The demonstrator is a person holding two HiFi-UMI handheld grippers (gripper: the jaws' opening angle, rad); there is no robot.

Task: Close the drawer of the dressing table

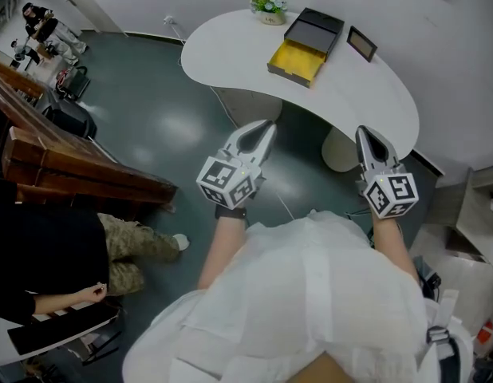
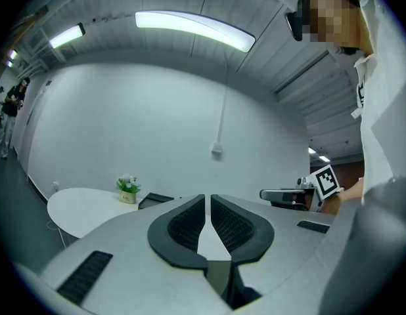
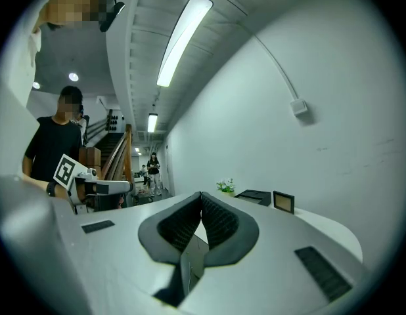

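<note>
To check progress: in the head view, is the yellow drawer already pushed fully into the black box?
No, the yellow drawer stands pulled out of the black box, its inside showing.

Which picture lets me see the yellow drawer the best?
The head view. It looks down into the yellow drawer, which is pulled open from its dark box on the white table. The left gripper view and the right gripper view look level across the table, so they show only the box's low dark shape far off, with no yellow.

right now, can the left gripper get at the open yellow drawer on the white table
Probably yes. The left gripper is short of the table, jaws shut and empty, and nothing stands between it and the yellow drawer.
</note>
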